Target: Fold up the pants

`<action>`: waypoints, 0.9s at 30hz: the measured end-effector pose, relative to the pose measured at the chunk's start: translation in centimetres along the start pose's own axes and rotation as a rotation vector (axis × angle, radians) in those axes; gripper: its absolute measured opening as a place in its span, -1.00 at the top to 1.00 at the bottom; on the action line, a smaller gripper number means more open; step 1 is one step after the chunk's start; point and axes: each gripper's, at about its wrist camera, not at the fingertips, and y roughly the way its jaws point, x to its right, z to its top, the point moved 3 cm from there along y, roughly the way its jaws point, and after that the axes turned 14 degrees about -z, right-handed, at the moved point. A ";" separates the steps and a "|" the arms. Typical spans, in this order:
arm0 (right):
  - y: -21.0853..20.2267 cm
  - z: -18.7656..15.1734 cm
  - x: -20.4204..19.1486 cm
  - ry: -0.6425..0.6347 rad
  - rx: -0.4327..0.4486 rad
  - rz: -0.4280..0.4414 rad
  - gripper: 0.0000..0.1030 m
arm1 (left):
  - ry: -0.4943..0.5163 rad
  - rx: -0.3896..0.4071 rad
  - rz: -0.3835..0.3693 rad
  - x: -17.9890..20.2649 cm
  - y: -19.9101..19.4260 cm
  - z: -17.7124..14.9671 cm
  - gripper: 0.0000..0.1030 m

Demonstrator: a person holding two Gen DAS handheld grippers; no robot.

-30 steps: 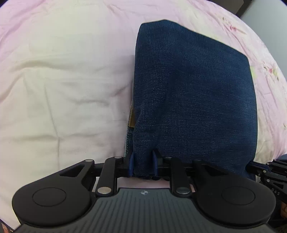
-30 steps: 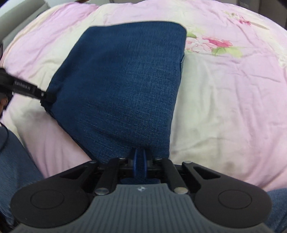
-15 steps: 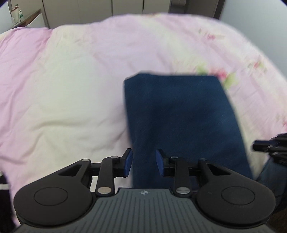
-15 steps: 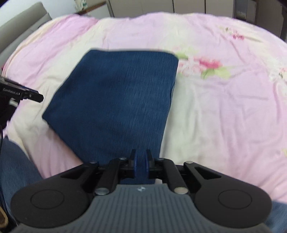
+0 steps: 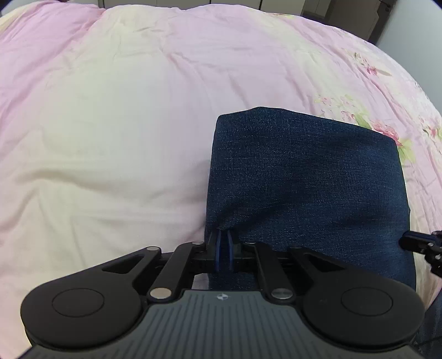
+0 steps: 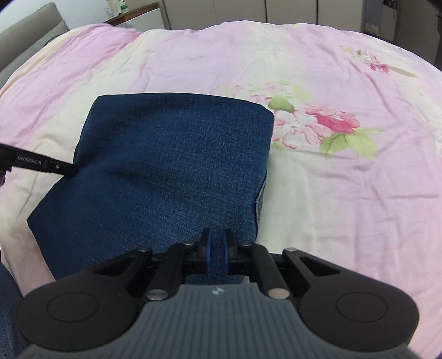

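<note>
The dark blue denim pants (image 5: 306,187) lie folded into a thick rectangle on the bed; they also show in the right wrist view (image 6: 171,171). My left gripper (image 5: 223,248) is shut on the near left edge of the pants. My right gripper (image 6: 217,250) is shut on the near right edge, with denim between its blue pads. The right gripper's tip (image 5: 420,243) shows at the right edge of the left wrist view. The left gripper's finger (image 6: 38,165) touches the left side of the pants in the right wrist view.
The bed is covered by a pink and cream quilt (image 5: 116,116) with a flower print (image 6: 328,124) to the right of the pants. A headboard (image 6: 30,58) and cabinets (image 6: 215,11) stand at the back. A person's jeans-clad leg (image 6: 8,306) is at the lower left.
Half a second ago the left gripper was open and back from the pants. It has moved in and shut on the near left edge. The right gripper kept its hold.
</note>
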 end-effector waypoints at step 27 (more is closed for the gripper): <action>7.0 7.7 1.9 0.082 -0.058 0.005 1.00 | -0.024 0.082 -0.090 -0.2 3.1 7.0 0.66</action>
